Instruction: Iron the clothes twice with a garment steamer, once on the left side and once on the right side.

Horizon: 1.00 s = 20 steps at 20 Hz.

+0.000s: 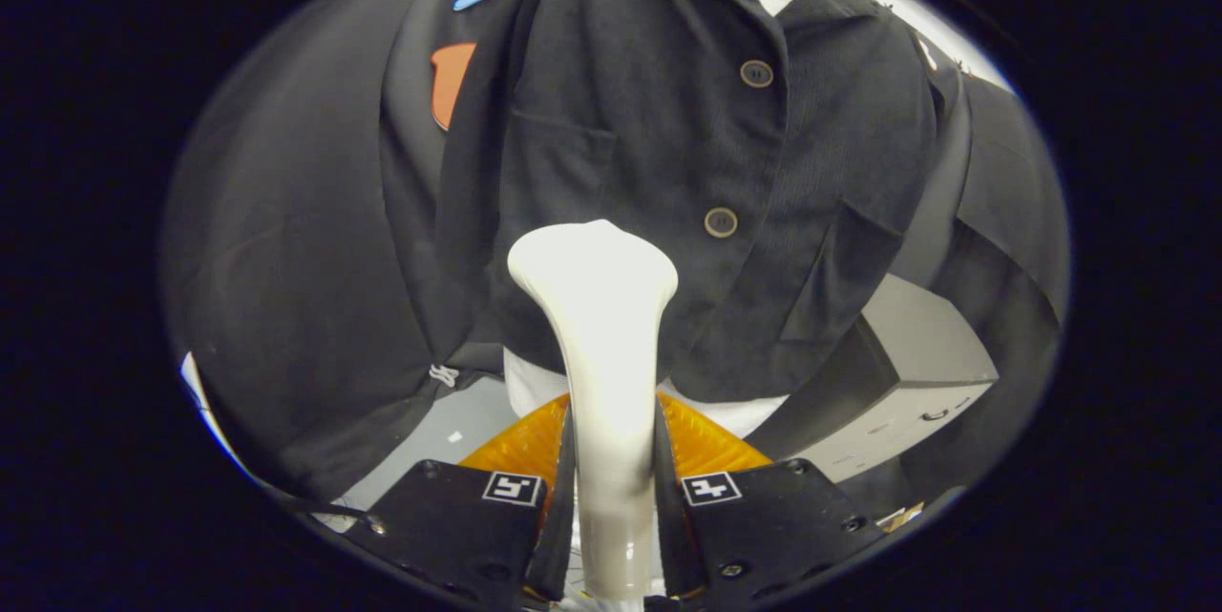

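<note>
The white plastic garment steamer [600, 345] sits clamped between the closed fingers of the gripper [613, 497], its flared head against the lower front of the dark corduroy button-up jacket [668, 163], near the lower brown button [721, 221]. The smooth handle could slip or twist; the head might snag the button or the chest pocket [558, 163]. A grey box [916, 373] stands beside the hem.

Grey cabinet [916, 373] low beside black cloth wall [286, 259]
</note>
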Motion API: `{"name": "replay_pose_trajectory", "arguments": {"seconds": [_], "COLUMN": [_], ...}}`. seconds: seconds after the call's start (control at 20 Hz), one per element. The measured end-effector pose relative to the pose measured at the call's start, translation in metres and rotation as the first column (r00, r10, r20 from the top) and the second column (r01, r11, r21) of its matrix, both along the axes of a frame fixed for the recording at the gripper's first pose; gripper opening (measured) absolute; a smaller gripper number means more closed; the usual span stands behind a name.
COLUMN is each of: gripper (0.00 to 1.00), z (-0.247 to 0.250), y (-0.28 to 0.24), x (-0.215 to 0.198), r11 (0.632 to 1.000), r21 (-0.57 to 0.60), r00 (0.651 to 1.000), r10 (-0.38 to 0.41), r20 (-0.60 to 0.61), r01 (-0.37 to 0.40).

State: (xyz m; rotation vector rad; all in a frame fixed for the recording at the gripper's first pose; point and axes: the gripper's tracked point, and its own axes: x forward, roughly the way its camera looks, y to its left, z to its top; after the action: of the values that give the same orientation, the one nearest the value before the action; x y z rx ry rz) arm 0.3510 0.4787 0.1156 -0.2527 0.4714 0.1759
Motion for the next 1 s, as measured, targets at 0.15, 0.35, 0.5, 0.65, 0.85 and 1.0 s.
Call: {"name": "replay_pose_trajectory", "arguments": {"seconds": [0.15,0.35,0.5,0.65,0.85,1.0], "gripper": [0.4,0.4,0.4,0.4,0.4,0.4], "z": [-0.025,-0.048,-0.062,-0.079,-0.084,-0.082], "y": [-0.001,0.002,0.005,0.008,0.009,0.008], "x": [-0.002,-0.004,-0.005,-0.009,-0.012,-0.014], "r11": [1.0,1.0,1.0,0.999,1.0,1.0], "r21": [0.001,-0.014,-0.023,-0.025,-0.013,0.012], "r00": [0.999,0.998,0.996,0.994,0.991,0.991], "r10": [-0.003,0.006,0.014,0.02,0.019,0.012], "r20": [-0.033,-0.062,-0.083,-0.111,-0.129,-0.134], "r01": [0.003,-0.007,-0.016,-0.023,-0.021,-0.011]}}
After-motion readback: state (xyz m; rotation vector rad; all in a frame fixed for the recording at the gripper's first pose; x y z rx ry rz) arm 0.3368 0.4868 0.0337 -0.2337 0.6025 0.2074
